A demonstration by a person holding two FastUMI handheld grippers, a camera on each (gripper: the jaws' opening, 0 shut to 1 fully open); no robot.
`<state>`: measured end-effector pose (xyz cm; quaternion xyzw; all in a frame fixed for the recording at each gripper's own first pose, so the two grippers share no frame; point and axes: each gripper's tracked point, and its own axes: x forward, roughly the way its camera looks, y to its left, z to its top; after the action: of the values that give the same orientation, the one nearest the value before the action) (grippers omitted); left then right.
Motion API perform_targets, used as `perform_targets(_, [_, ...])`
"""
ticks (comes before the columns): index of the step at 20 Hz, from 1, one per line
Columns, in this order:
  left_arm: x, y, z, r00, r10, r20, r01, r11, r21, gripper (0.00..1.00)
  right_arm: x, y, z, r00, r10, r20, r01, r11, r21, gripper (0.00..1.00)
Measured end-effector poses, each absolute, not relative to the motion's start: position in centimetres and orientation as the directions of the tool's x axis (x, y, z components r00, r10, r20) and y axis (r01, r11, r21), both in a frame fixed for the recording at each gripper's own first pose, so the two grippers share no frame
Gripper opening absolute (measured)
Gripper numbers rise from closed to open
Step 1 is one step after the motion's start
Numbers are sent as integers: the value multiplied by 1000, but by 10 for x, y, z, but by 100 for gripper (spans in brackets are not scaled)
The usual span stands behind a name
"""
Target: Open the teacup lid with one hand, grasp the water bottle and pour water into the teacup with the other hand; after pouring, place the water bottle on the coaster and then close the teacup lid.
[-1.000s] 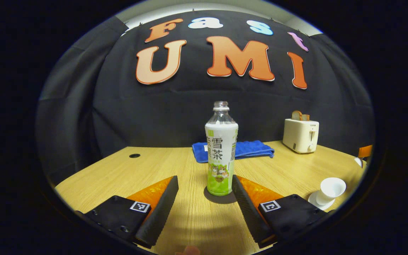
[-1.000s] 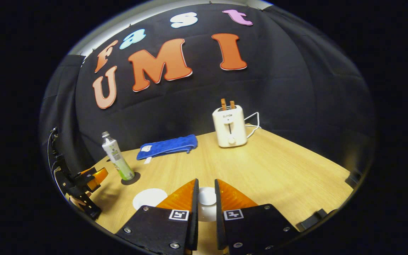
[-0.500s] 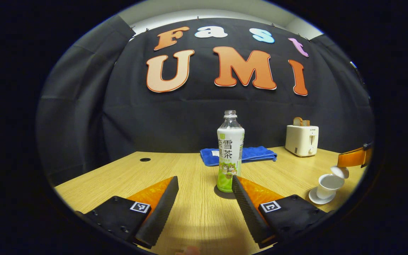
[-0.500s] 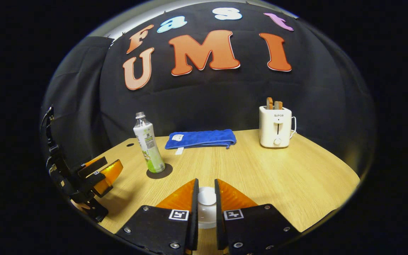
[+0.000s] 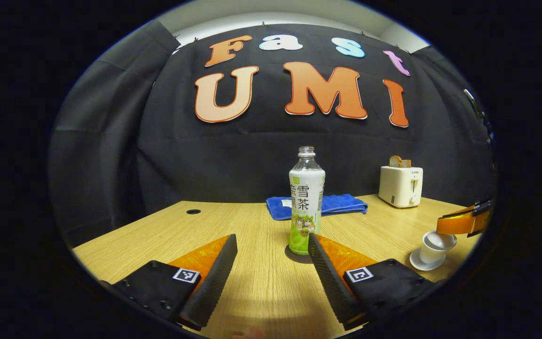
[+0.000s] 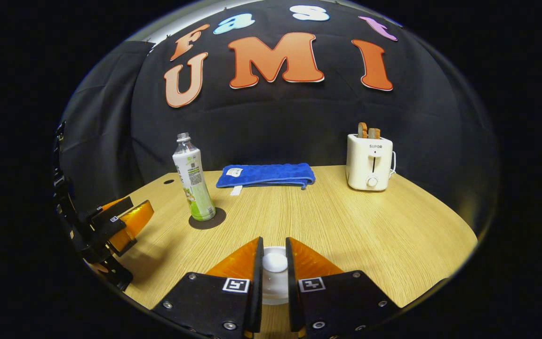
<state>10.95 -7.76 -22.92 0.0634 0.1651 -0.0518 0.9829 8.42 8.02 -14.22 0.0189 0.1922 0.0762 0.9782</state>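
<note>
Two claws are mine: my left gripper (image 5: pixel 271 254) is spread wide, its fingers apart on either side of the water bottle (image 5: pixel 306 202) and just short of it, touching nothing. That bottle stands upright on its dark coaster (image 5: pixel 298 256), uncapped, in front of the blue towel (image 5: pixel 341 204). To the bottle's right, my right gripper (image 6: pixel 274 263) is clenched on the white lid (image 6: pixel 274 262), held at the rim of the teacup (image 5: pixel 433 247) on its saucer (image 5: pixel 422 261), with the toaster (image 6: pixel 369 161) beyond.
</note>
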Motion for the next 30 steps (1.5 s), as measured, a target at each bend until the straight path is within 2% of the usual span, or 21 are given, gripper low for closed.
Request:
perform_targets(1, [109, -78, -229, 940, -81, -331, 123, 987, 108, 97, 85, 81, -144, 913, 160, -376, -146, 987, 67, 19])
perform_targets(2, [108, -79, -228, 940, -82, -330, 124, 986, 108, 97, 85, 82, -145, 910, 164, -380, -150, 986, 67, 24])
perform_targets(6, [108, -79, -226, 941, -77, -331, 122, 985, 119, 97, 84, 84, -144, 908, 177, -379, -159, 984, 80, 28])
perform_targets(7, [107, -79, -225, 941, -75, -331, 121, 985, 121, 97, 85, 84, -144, 910, 178, -376, -159, 984, 82, 24])
perform_targets(8, [106, -79, -223, 941, -73, -331, 121, 985, 124, 94, 85, 83, -142, 912, 177, -370, -158, 984, 82, 33])
perform_targets(9, [105, -79, -222, 940, -69, -333, 118, 985, 128, 97, 84, 81, -140, 915, 172, -366, -154, 985, 78, 30])
perform_targets(10, [104, -78, -221, 940, -65, -334, 115, 985, 132, 97, 82, 79, -138, 917, 166, -362, -150, 986, 74, 42])
perform_targets(11, [103, -79, -220, 941, -63, -334, 114, 985, 133, 97, 79, 78, -135, 920, 163, -357, -148, 987, 69, 47])
perform_targets(14, [98, -78, -215, 937, -51, -345, 112, 981, 161, 97, 74, 75, -123, 930, 153, -335, -148, 988, 40, 69])
perform_targets(15, [98, -76, -209, 940, -44, -339, 108, 979, 172, 96, 71, 74, -118, 933, 153, -327, -150, 988, 34, 72])
perform_targets(16, [96, -76, -202, 942, -45, -333, 109, 978, 177, 97, 69, 73, -112, 937, 149, -317, -147, 989, 32, 82])
perform_targets(18, [90, -77, -186, 945, -51, -322, 112, 978, 176, 97, 62, 76, -99, 943, 160, -291, -157, 987, 34, 92])
perform_targets(20, [83, -76, -169, 950, -56, -309, 113, 979, 171, 94, 55, 79, -85, 949, 172, -264, -172, 985, 25, 97])
perform_targets(21, [81, -75, -158, 953, -59, -298, 114, 979, 169, 97, 51, 79, -76, 953, 174, -247, -175, 984, 17, 97])
perform_targets(30, [49, -52, -89, 964, -67, -259, 96, 990, 99, 94, 13, 69, -27, 978, 165, -127, -165, 986, 5, 97])
